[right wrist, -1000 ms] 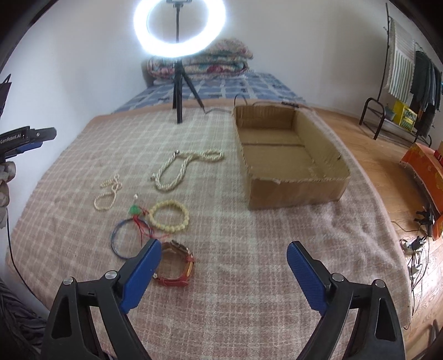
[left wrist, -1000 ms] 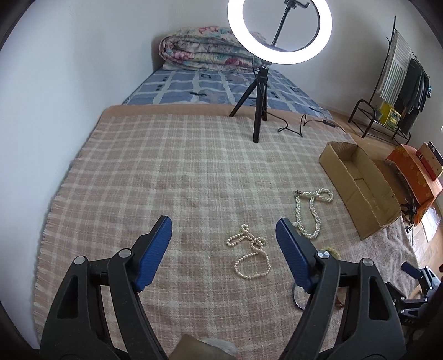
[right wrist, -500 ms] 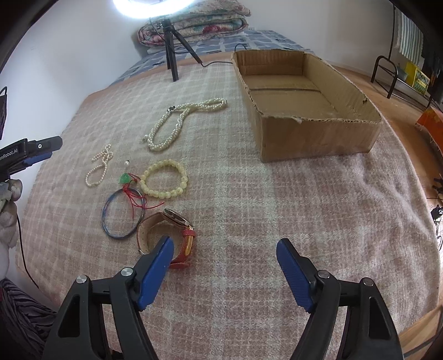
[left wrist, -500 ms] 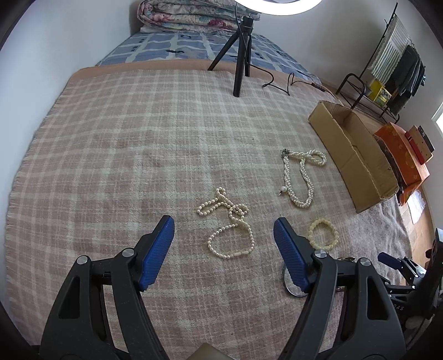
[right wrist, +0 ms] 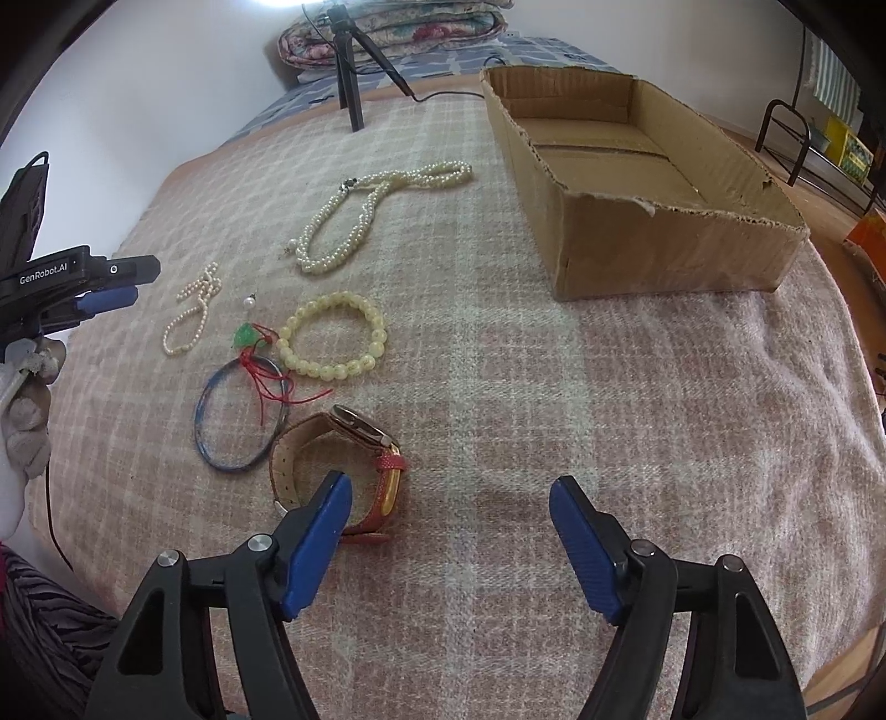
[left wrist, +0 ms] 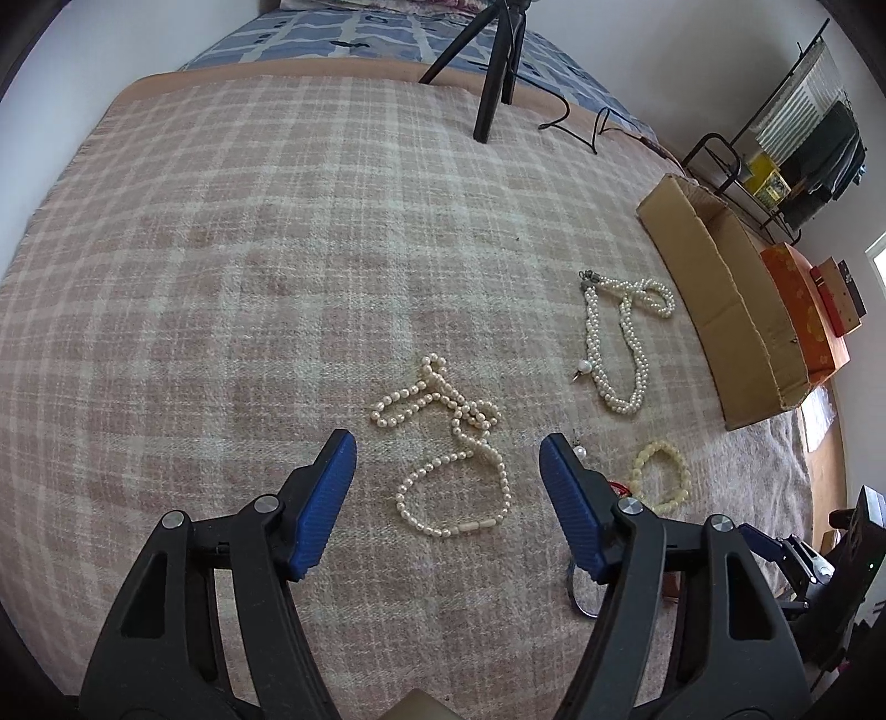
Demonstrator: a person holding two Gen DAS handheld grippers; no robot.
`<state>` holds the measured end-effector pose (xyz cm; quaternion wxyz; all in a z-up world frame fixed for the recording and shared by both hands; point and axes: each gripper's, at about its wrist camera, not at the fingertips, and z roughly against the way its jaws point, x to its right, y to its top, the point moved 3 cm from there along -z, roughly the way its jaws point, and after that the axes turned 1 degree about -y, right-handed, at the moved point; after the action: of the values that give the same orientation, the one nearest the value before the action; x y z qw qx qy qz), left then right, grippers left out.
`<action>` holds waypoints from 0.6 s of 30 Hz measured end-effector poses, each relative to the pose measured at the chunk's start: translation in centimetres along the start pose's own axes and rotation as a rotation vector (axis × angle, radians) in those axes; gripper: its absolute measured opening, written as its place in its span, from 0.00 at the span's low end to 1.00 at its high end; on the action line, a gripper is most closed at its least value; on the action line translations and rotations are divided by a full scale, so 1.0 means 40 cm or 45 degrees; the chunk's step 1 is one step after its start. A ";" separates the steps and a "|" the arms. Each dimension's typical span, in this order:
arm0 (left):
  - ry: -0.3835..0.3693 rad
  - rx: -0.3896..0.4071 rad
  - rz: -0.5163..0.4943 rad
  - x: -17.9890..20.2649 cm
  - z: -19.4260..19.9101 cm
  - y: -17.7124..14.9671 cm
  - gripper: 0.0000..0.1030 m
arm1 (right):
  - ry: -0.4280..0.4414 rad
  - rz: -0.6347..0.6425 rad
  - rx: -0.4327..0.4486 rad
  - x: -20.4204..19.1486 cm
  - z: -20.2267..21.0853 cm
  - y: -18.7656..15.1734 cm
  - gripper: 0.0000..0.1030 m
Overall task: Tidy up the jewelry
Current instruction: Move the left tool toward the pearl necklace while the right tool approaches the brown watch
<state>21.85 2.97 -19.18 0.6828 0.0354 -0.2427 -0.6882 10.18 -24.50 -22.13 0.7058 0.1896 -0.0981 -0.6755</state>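
Note:
My left gripper (left wrist: pixel 447 459) is open and empty, just above a small pearl necklace (left wrist: pixel 451 448) that lies between its blue pads on the plaid blanket. A thick pearl necklace (left wrist: pixel 620 338) lies further right, a yellow bead bracelet (left wrist: pixel 662 479) near the right pad. My right gripper (right wrist: pixel 449 501) is open and empty; its left pad is over a watch with brown and red straps (right wrist: pixel 338 448). The right wrist view also shows the small pearl necklace (right wrist: pixel 191 315), thick necklace (right wrist: pixel 360 213), bead bracelet (right wrist: pixel 332 335), a blue bangle with red string (right wrist: pixel 238 415) and a green pendant (right wrist: pixel 243 335).
An open, empty cardboard box (right wrist: pixel 637 183) stands on the blanket at the right; it also shows in the left wrist view (left wrist: pixel 720 299). A black tripod (left wrist: pixel 495 72) with a cable stands at the back. Folded quilts (right wrist: pixel 398 27), a clothes rack (left wrist: pixel 797 149) and orange boxes (left wrist: pixel 808 315) lie beyond.
Both grippers have tilted down and moved forward and lower: the left onto the small pearl necklace, the right toward the watch. Both jaws stay open.

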 end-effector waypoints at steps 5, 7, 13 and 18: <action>0.058 -0.021 -0.016 -0.003 -0.044 -0.007 0.69 | 0.003 -0.016 -0.018 0.003 -0.016 0.001 0.73; 0.069 -0.031 -0.022 -0.003 -0.062 -0.011 0.69 | 0.003 -0.011 -0.016 0.001 -0.017 0.003 0.73; 0.123 -0.031 -0.062 0.006 -0.096 -0.008 0.69 | -0.004 0.008 -0.020 -0.008 -0.024 0.009 0.73; 0.150 -0.024 -0.080 0.010 -0.118 0.003 0.69 | -0.020 0.028 -0.022 -0.016 -0.031 0.010 0.73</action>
<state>23.73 1.27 -23.17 0.6743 0.0771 -0.1945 -0.7082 10.99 -23.71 -23.03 0.7139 0.1771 -0.1000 -0.6700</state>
